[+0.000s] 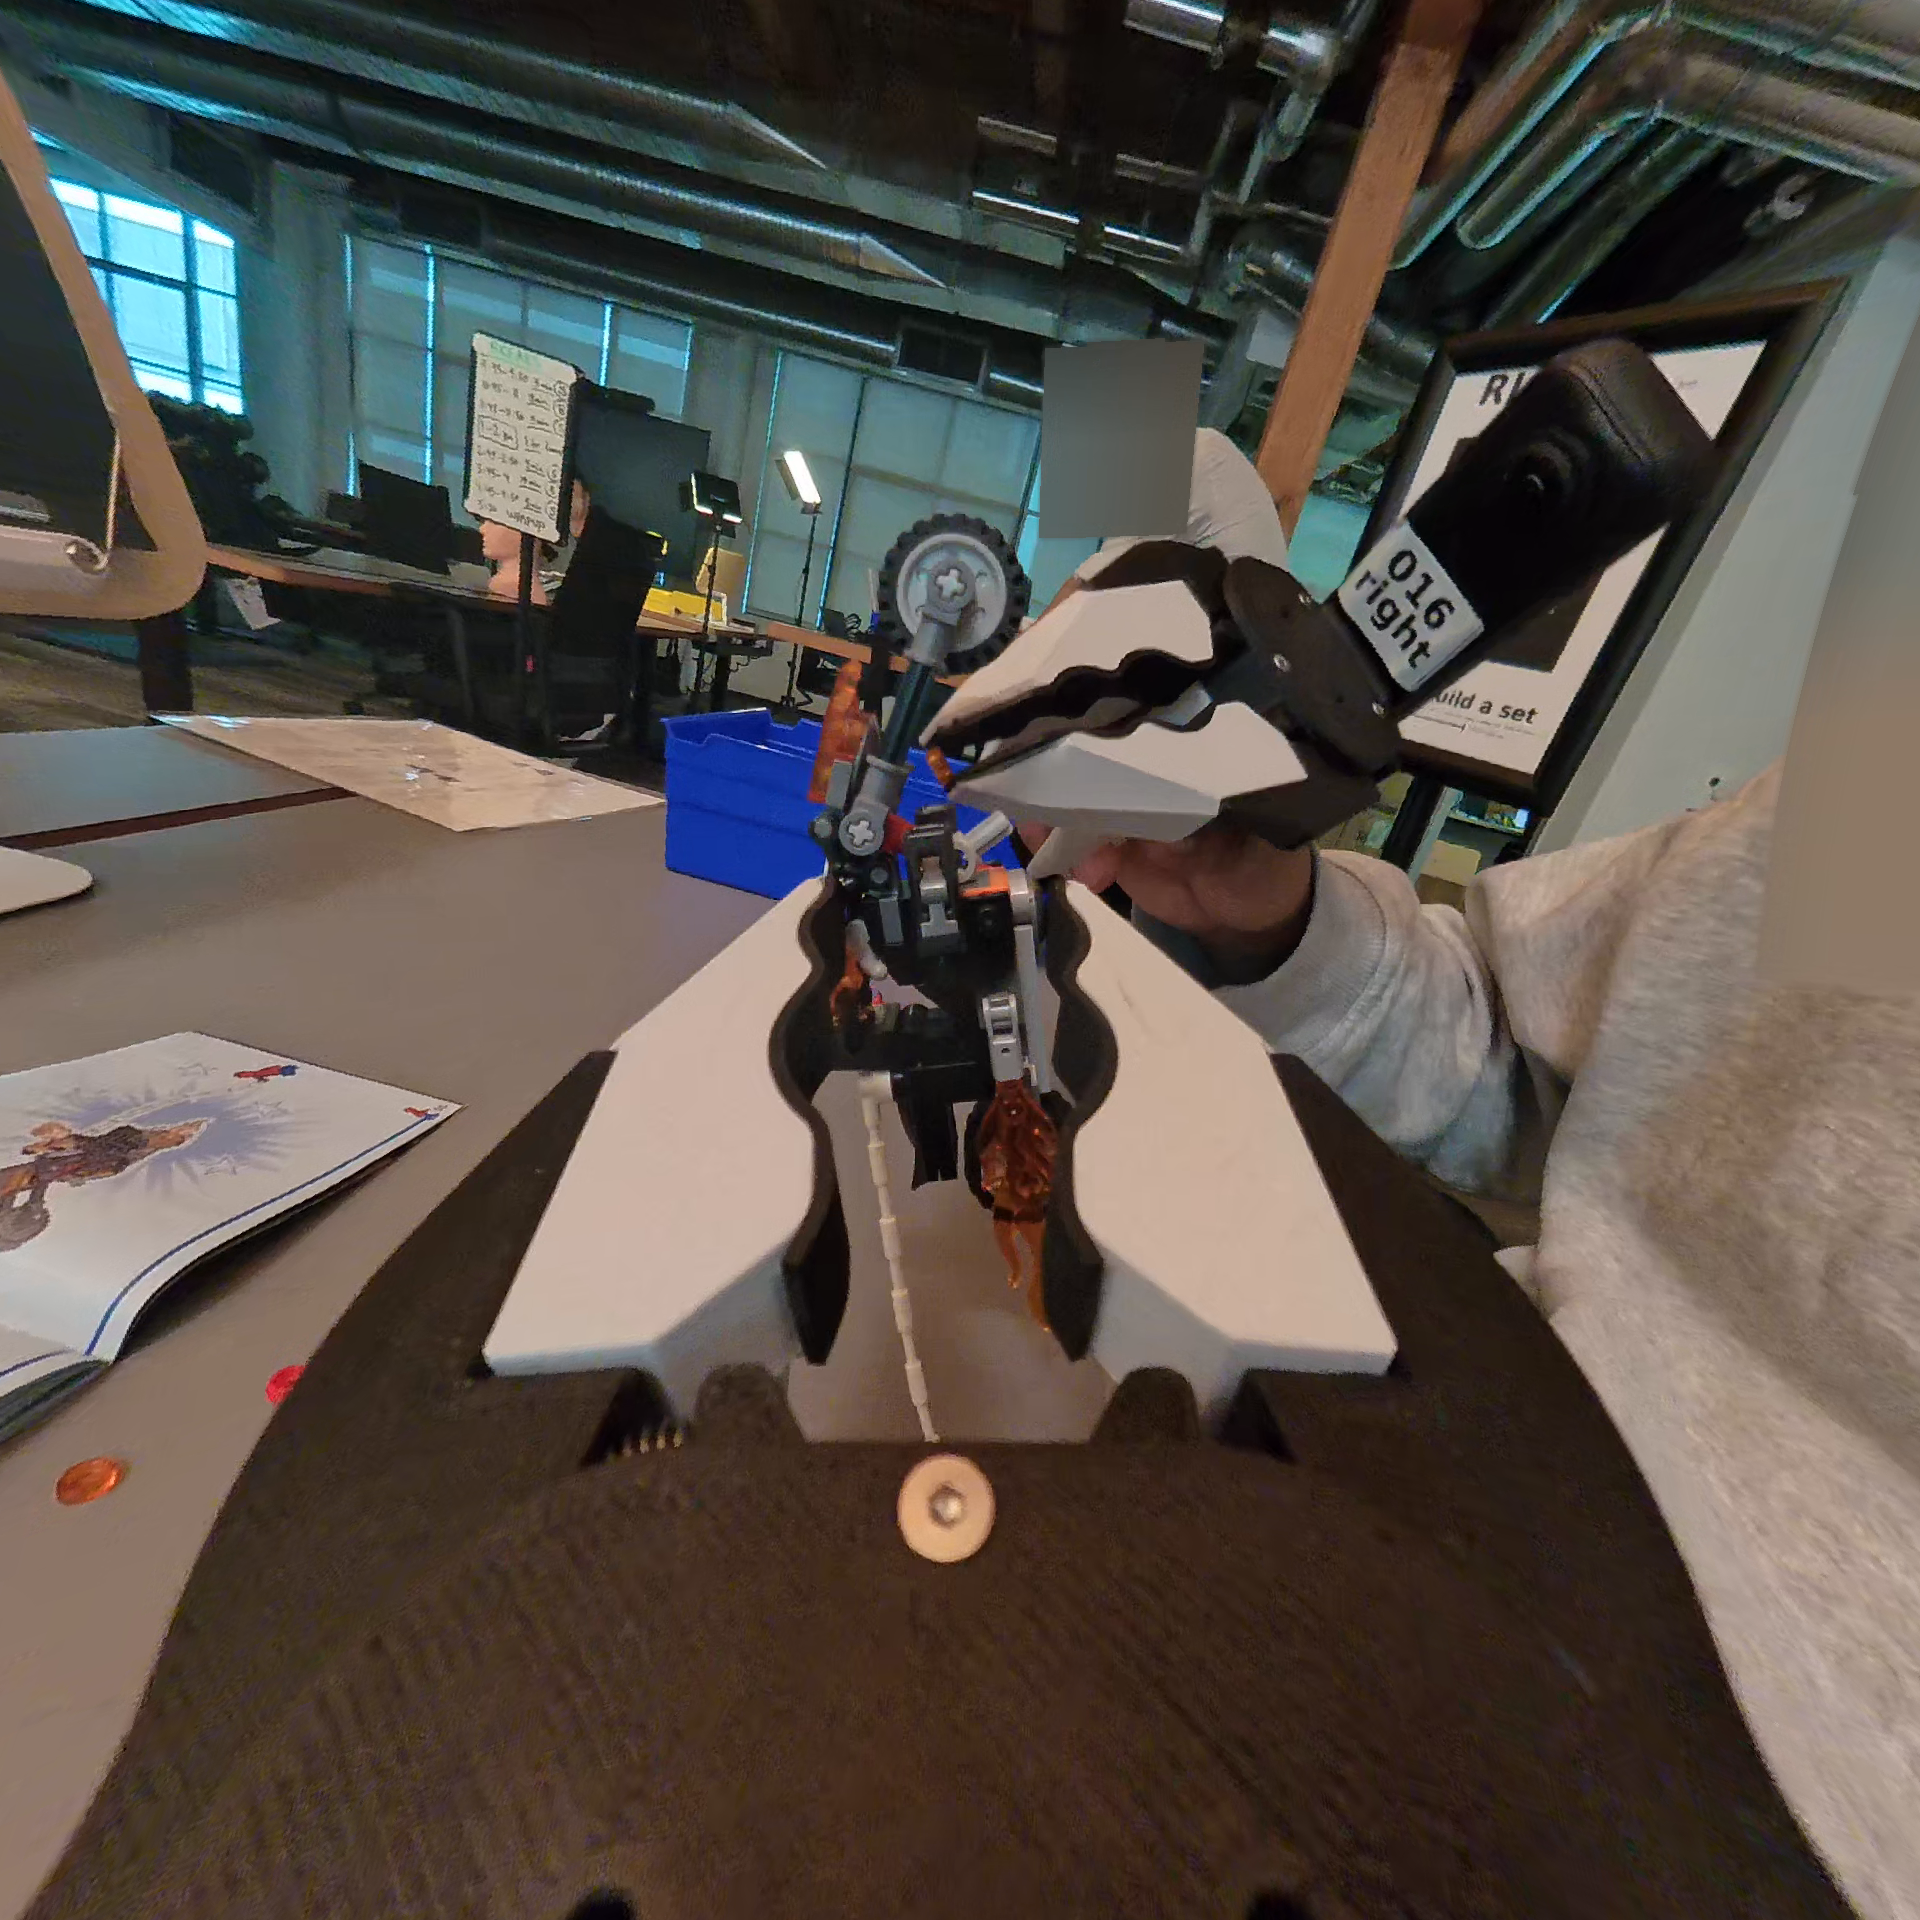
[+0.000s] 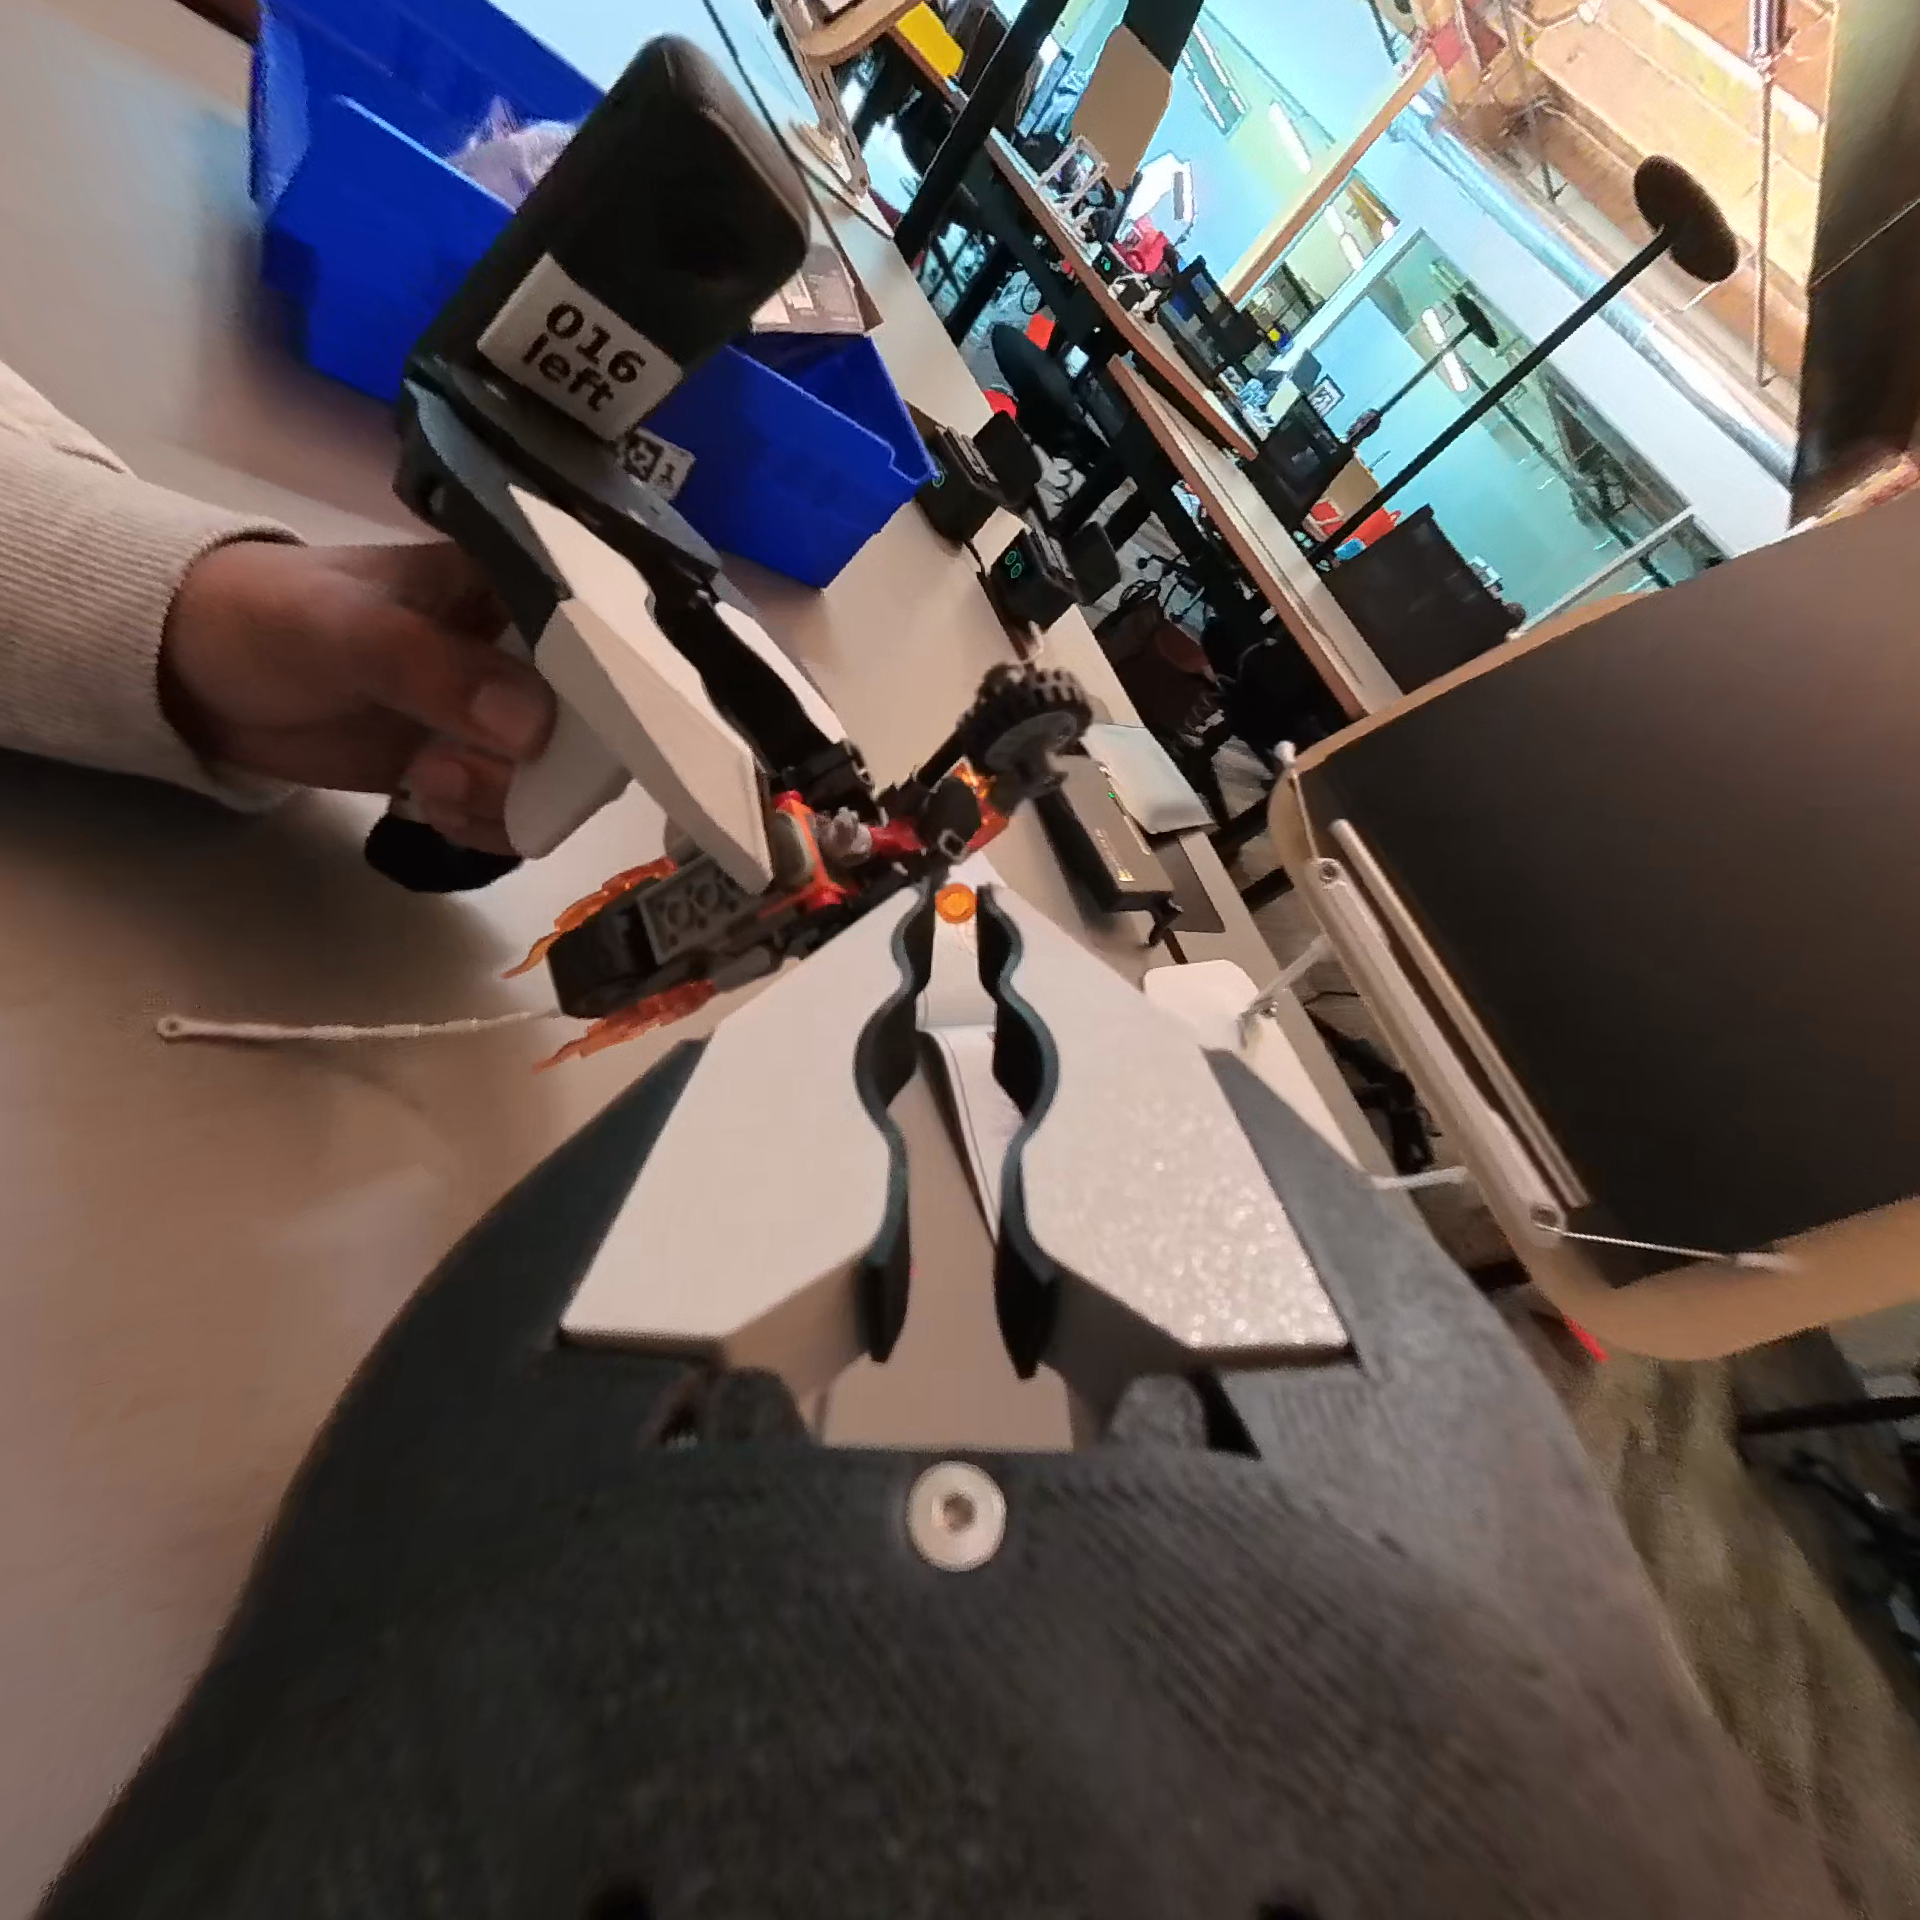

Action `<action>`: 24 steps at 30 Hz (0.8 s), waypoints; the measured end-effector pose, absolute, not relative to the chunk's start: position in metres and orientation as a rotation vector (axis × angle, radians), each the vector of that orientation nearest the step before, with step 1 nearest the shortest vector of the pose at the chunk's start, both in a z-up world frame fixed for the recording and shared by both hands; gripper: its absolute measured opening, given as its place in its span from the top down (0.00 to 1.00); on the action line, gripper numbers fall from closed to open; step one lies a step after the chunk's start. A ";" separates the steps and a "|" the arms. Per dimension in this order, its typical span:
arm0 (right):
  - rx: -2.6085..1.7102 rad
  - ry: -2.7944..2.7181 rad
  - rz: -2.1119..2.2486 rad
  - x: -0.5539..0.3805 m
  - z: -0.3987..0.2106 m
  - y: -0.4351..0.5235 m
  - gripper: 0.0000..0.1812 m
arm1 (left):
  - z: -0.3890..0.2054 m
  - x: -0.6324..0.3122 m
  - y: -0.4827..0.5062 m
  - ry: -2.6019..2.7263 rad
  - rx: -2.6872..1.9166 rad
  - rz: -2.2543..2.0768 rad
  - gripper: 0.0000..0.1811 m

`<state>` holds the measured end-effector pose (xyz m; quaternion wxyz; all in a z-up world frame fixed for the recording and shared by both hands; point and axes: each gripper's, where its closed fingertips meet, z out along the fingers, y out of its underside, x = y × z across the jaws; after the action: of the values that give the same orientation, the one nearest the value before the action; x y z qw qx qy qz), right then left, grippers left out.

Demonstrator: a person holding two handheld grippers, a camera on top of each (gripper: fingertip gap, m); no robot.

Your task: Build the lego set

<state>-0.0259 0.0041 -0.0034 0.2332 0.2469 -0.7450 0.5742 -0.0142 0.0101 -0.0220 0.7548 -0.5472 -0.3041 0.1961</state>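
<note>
My left gripper [image 1: 940,894] is shut on a black, grey and orange lego motorbike [image 1: 935,966] and holds it above the table with its front wheel [image 1: 951,592] pointing up. Orange flame pieces [image 1: 1018,1164] and a white chain [image 1: 891,1236] hang from it. My right gripper [image 1: 935,750] comes in from the right, its tips right beside the bike's fork. In the right wrist view my right gripper [image 2: 953,906] pinches a small orange round piece [image 2: 954,900] close to the bike [image 2: 717,920], which the left gripper [image 2: 769,842] holds.
A blue bin [image 1: 727,800] stands on the table behind the bike; it also shows in the right wrist view [image 2: 790,447]. An open instruction booklet [image 1: 156,1174] lies at the left, with an orange stud [image 1: 91,1481] and a red stud [image 1: 283,1382] near it. A monitor [image 2: 1621,935] stands at the right. Only a small space, under 4 cm, lies between the two pairs of fingers.
</note>
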 end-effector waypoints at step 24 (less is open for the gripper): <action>0.474 -2.434 1.895 -0.026 -0.002 0.018 0.94 | -0.025 -0.012 0.017 -0.639 -1.254 0.478 0.80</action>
<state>-0.0258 0.0179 -0.0020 0.0101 0.1518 -0.7798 0.6072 -0.0125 0.0174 -0.0250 0.7361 -0.5710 -0.2910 0.2177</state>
